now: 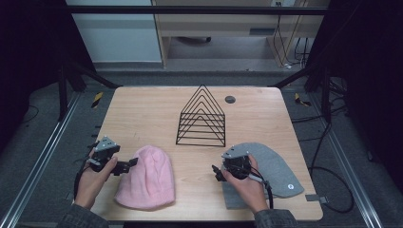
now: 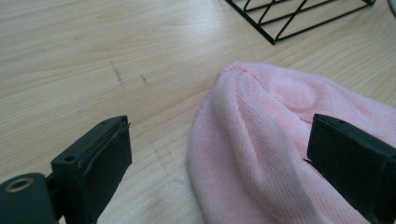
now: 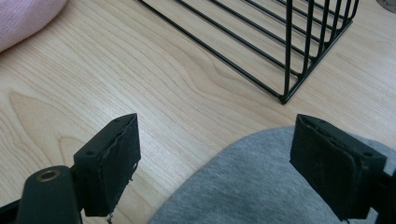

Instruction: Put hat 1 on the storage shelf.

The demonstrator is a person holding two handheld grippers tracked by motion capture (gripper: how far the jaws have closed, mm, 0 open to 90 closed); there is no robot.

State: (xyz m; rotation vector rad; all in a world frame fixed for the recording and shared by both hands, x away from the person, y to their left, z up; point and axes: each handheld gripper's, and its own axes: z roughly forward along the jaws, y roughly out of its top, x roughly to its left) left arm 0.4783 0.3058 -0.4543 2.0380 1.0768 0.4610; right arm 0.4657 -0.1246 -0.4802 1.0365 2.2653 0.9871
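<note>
1. High view: I saw my left gripper spread wide beside the pink beanie, gripping nothing.
2. My right gripper gaped, empty, over the grey beanie.

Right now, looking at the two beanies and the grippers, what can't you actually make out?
- Grey beanie: in the high view its near left part is hidden under the right hand and right gripper.
- Its small white label: too small to read.
- Pink beanie: in the left gripper view its brim is cut off by the bottom edge.
- Wire rack: top cropped in the right gripper view.
</note>
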